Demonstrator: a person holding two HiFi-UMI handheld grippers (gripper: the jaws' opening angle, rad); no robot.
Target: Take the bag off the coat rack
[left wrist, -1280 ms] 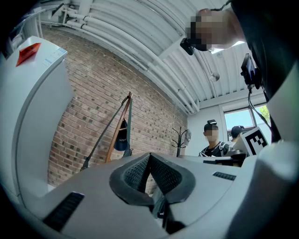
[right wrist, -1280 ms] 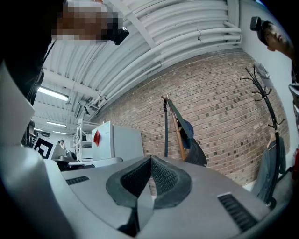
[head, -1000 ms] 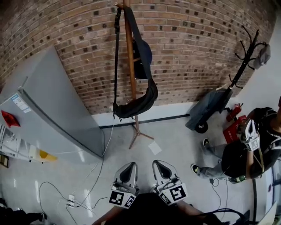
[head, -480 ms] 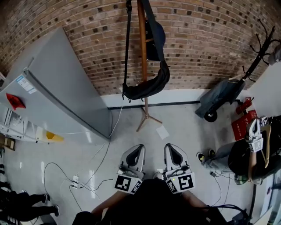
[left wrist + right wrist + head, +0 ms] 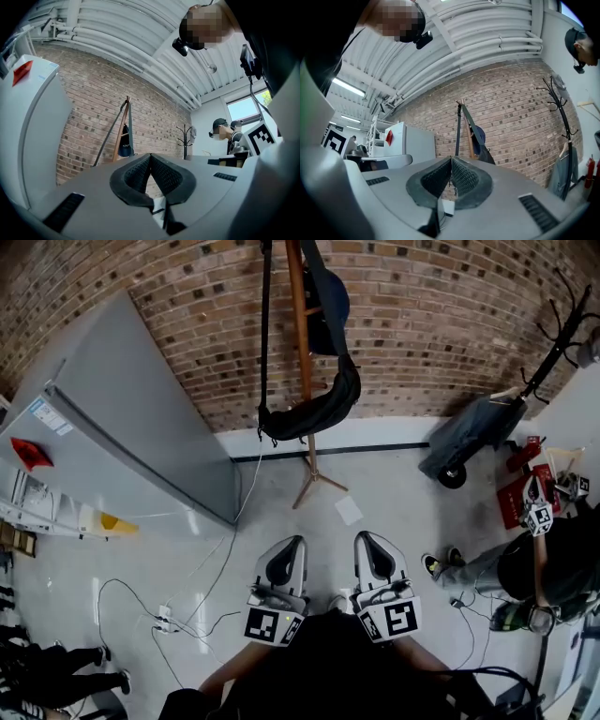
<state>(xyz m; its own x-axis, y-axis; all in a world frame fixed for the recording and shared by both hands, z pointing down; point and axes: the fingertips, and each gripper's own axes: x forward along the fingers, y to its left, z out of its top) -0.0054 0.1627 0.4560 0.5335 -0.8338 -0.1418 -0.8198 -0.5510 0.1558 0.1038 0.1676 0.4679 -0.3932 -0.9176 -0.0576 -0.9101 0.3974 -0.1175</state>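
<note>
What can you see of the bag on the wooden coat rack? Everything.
The bag is a dark, soft, fabric-looking sling bag, long and curved, sagging in a crescent. Its long strap runs up past the top of the head view, one length on each side of the wooden coat rack pole. The body hangs across the pole, well above the floor, in front of the brick wall. Only the rack appears to carry it.

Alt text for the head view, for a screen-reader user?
A dark fabric sling bag hangs by its strap on a wooden coat rack against a red-brick wall. The left gripper and right gripper sit low, fingers shut, apart from it. A pale grey refrigerator stands at left.
</note>
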